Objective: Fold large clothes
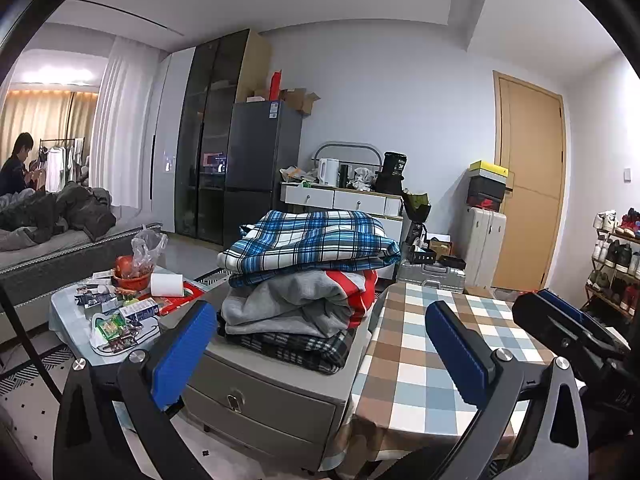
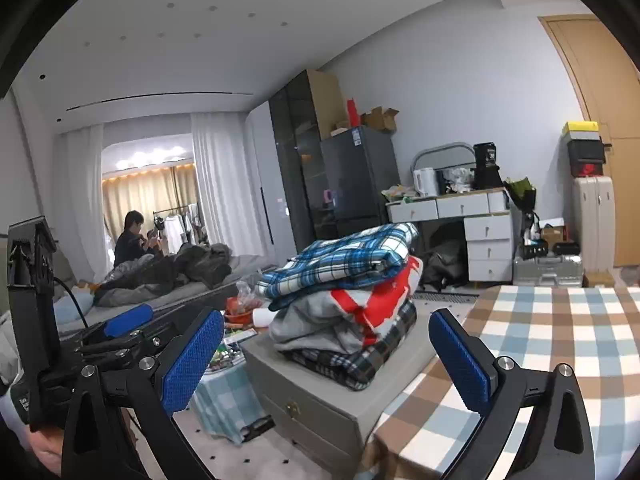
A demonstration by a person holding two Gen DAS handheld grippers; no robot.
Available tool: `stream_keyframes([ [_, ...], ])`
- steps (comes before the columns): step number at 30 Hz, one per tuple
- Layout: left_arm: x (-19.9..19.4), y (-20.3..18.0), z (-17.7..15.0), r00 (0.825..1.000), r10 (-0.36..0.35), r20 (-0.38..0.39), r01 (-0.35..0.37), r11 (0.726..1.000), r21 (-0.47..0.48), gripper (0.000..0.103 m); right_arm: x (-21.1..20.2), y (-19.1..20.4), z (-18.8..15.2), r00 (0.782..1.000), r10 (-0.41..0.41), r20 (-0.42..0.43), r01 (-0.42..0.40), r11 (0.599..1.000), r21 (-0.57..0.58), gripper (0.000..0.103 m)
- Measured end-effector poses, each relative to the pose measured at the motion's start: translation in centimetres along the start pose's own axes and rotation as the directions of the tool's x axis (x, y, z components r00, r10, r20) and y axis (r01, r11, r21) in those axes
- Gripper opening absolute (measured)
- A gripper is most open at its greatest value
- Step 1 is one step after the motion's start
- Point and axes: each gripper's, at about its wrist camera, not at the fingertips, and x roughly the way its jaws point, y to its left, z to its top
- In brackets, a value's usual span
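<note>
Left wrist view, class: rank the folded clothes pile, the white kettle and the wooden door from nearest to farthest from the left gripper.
1. Folded clothes pile, just ahead on the grey drawer unit.
2. White kettle, on the desk behind the pile.
3. Wooden door, far right; kettle and door are nearly level.

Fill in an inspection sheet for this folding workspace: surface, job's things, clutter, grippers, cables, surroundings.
Surface: checked tablecloth, no garment on the visible part.
Job's things: stack of folded clothes on the grey drawer cabinet, blue plaid piece on top.
Clutter: snacks and a red bowl on the side table.
Grippers: left gripper and right gripper open, holding nothing.
Cables: black cable beside the left gripper.
Surroundings: seated person, fridge, shoe rack.
</note>
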Motion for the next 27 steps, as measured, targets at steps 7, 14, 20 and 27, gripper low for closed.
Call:
stream_keyframes([
  [7,0.2,-0.2,0.1,1.0,0.005,-0.013,-0.005,1.0,0.0,0.102,-0.3,-0.2,0.0,1.0,0.007,-0.002,-0.007,1.0,0.008,0.103],
  [14,0.5,-0.2,0.1,1.0,0.001,-0.031,-0.001,1.0,-0.01,0.102,-0.7,-0.2,0.1,1.0,0.005,0.001,-0.005,1.0,-0.001,0.103],
  [20,0.4,-0.8,0.0,0.999,-0.007,-0.031,0.008,1.0,0.015,0.102,-0.7,-0.2,0.1,1.0,0.015,-0.003,-0.015,1.0,0.007,0.103],
  [27,0.4,-1.1,-0.3,0.999,-0.03,-0.044,0.031,0.999,0.024,0.102,-0.8,-0.3,0.0,1.0,0.012,-0.001,-0.012,1.0,0.009,0.103],
])
